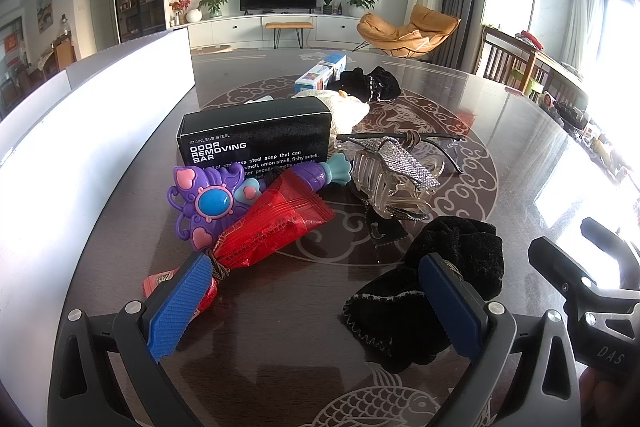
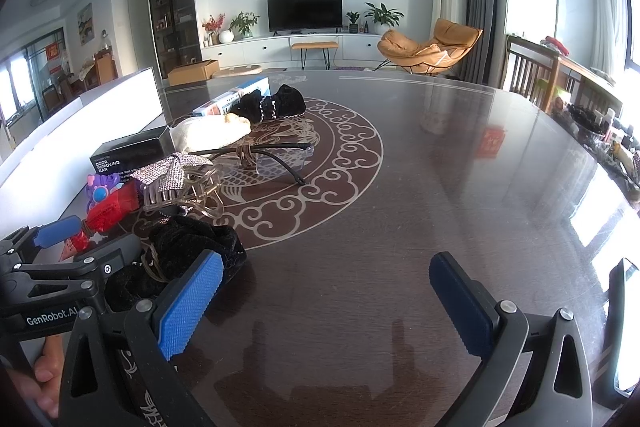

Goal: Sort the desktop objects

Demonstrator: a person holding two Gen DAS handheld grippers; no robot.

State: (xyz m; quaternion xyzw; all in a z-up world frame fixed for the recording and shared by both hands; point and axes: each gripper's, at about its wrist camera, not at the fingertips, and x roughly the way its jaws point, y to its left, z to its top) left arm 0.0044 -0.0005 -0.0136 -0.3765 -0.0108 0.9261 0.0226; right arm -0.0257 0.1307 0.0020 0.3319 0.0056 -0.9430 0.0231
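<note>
A pile of objects lies on the dark table (image 1: 280, 339): a black "Odor Removing Bar" box (image 1: 256, 135), a purple toy wand (image 1: 212, 203), a red snack packet (image 1: 272, 227), a clear hair claw with a rhinestone bow (image 1: 396, 175), glasses (image 1: 436, 143) and a black velvet scrunchie (image 1: 452, 267). My left gripper (image 1: 316, 287) is open, one finger by the packet's end, the other by the scrunchie. My right gripper (image 2: 326, 291) is open and empty over bare table (image 2: 440, 187), right of the scrunchie (image 2: 188, 239).
A white box (image 1: 100, 115) stands along the table's left side. Behind the pile lie a cream cloth (image 1: 344, 107), a blue-and-white carton (image 1: 320, 73) and another black scrunchie (image 1: 372, 85). The right gripper's body shows at the left wrist view's right edge (image 1: 580, 287).
</note>
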